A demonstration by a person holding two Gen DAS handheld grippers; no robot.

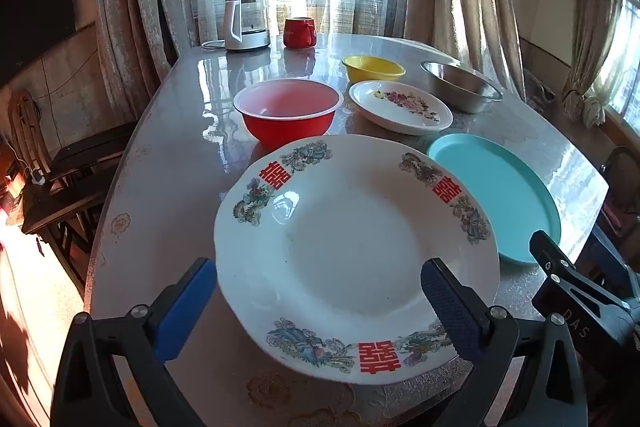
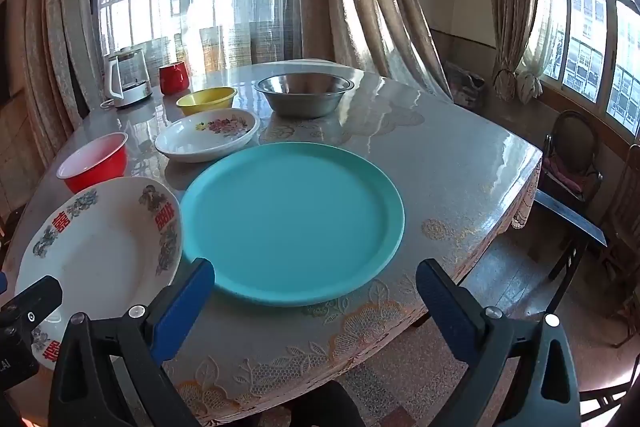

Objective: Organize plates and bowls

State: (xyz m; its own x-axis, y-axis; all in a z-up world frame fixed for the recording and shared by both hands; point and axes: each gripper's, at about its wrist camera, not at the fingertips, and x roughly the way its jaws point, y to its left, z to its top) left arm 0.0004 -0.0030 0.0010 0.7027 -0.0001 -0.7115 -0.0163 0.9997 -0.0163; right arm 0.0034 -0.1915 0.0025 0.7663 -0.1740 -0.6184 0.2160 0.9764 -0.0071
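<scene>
Both grippers stood at their widest and held nothing. The left gripper (image 1: 318,301) hung over the near side of the white plate with red characters (image 1: 352,247): its left jaw was just outside the plate's left rim and its right jaw was over the near right part of the rim, so the jaws framed the plate rather than straddling its edge. The right gripper (image 2: 314,301) pointed at the teal plate (image 2: 292,223), whose near rim lay between and just ahead of its jaws.

To stack well, one jaw would likely need to slide under a rim with the other above, pinching the edge. Ahead of the jaws sat the flowered plate (image 1: 402,107), red bowl (image 1: 288,113), yellow bowl (image 1: 374,67) and steel bowl (image 1: 460,85) on the table (image 1: 160,187). The white and teal plates looked touching or overlapping, so whichever lay on top should probably be lifted first.
</scene>
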